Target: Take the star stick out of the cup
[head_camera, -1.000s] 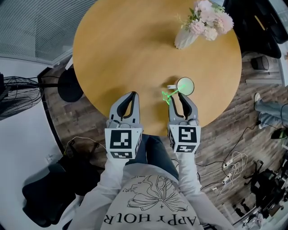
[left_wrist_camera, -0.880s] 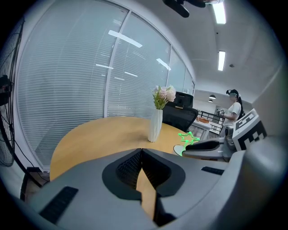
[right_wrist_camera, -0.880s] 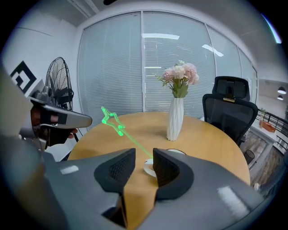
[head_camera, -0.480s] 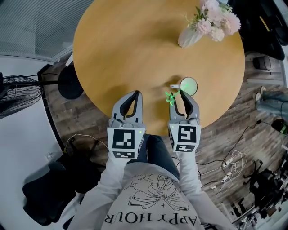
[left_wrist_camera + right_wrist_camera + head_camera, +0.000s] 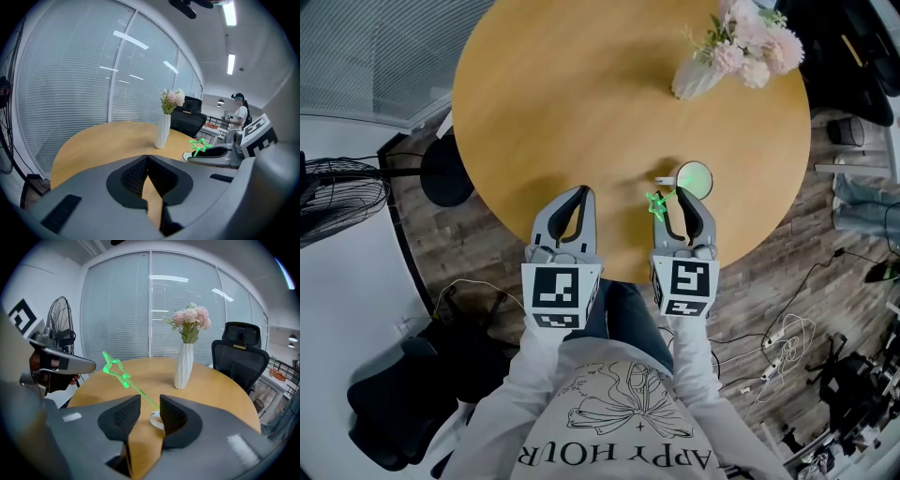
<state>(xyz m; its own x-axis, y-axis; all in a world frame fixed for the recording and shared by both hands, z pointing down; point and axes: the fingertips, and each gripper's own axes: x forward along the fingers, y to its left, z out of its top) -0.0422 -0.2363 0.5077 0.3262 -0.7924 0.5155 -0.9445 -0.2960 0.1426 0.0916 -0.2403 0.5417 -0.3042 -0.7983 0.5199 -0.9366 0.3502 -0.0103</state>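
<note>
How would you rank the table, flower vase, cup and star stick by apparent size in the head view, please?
Largest: table.
Then: flower vase.
The cup and star stick look alike; the stick rises toward the camera, so unranked.

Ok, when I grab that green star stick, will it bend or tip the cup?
The star stick is very thin, so probably light and slightly bendy. It leans over the rim of the small cup, which looks light too; a sideways pull may tip it, so drawing along the lean seems safer.
</note>
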